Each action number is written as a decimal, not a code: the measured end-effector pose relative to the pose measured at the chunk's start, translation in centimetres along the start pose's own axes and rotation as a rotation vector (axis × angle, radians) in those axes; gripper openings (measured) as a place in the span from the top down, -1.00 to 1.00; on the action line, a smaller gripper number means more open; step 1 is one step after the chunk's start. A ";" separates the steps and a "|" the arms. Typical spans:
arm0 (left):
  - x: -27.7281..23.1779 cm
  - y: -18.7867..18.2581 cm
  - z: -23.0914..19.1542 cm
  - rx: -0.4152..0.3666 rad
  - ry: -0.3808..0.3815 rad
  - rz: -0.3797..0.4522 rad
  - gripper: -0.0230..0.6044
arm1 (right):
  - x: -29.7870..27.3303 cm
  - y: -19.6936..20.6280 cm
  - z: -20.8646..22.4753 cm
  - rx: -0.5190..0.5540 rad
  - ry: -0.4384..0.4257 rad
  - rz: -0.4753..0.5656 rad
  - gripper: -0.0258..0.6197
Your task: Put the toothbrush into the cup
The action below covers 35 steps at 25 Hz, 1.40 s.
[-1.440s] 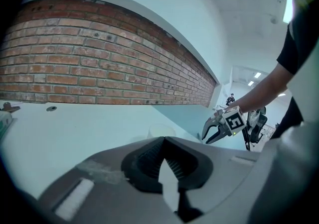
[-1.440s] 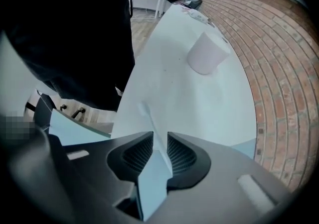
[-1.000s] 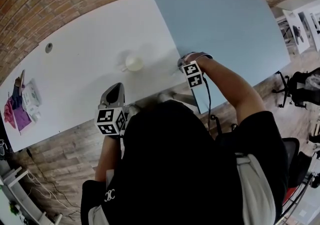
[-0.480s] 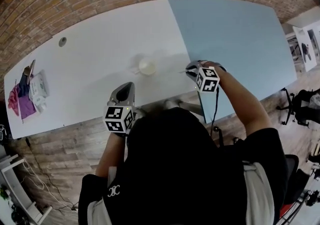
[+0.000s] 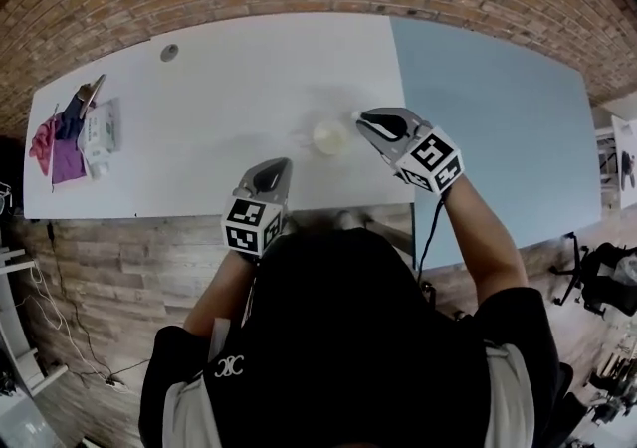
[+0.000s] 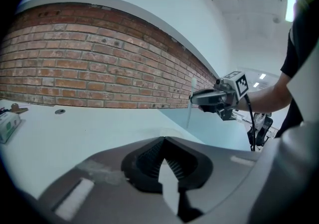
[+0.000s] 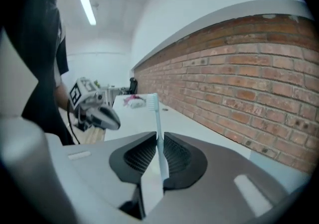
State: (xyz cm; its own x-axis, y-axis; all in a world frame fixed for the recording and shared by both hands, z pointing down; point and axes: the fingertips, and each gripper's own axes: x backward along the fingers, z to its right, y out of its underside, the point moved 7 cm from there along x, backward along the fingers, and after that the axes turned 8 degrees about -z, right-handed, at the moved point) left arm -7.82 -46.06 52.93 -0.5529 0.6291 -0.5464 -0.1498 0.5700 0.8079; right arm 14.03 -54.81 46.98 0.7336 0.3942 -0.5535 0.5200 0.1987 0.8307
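**Head view.** The cup (image 5: 329, 136) stands upright on the white table (image 5: 199, 98), near the front edge. The right gripper (image 5: 366, 119) hovers just beside it, off the surface. The left gripper (image 5: 273, 167) sits on the cup's other side, apart from it.

**Left gripper view.** The jaws are together with nothing between them. Across the frame the toothbrush (image 6: 191, 103) stands roughly upright in the right gripper, with its handle end hanging below.

**Right gripper view.** The jaws are clamped on the thin handle — the bristle head projects well clear of the pads.

**Hazards.** The slim handle may pivot in the grip. A misaligned descent could strike the rim and tip the cup — nothing steadies it. A release from too high may topple it.
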 end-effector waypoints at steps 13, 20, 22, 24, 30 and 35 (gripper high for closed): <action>1.2 0.1 -1.1 0.031 -0.060 0.013 0.91 | -5.1 0.0 0.4 -0.312 0.023 0.184 0.75; 1.4 0.4 -1.2 0.039 -0.071 0.003 0.91 | -6.9 2.3 -0.3 -0.407 0.008 0.147 0.75; 1.3 0.4 -1.2 0.038 -0.072 0.003 0.91 | -7.3 2.9 -0.4 -0.434 0.004 0.134 0.75; 1.3 0.5 -1.3 0.036 -0.072 0.003 0.91 | -7.7 3.3 -0.6 -0.438 0.004 0.110 0.75; 1.1 0.5 -1.4 0.041 -0.065 -0.006 0.91 | -8.7 4.3 -1.7 -0.383 0.023 -0.006 0.75; 0.8 0.4 -1.4 0.038 -0.058 -0.006 0.91 | -9.0 5.1 -2.2 -0.355 0.037 -0.058 0.75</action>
State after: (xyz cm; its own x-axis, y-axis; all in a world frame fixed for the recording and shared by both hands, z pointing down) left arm -9.46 -46.03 53.13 -0.5032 0.6549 -0.5638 -0.1206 0.5928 0.7963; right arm 9.09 -55.36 56.39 0.6876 0.4042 -0.6031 0.3712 0.5182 0.7705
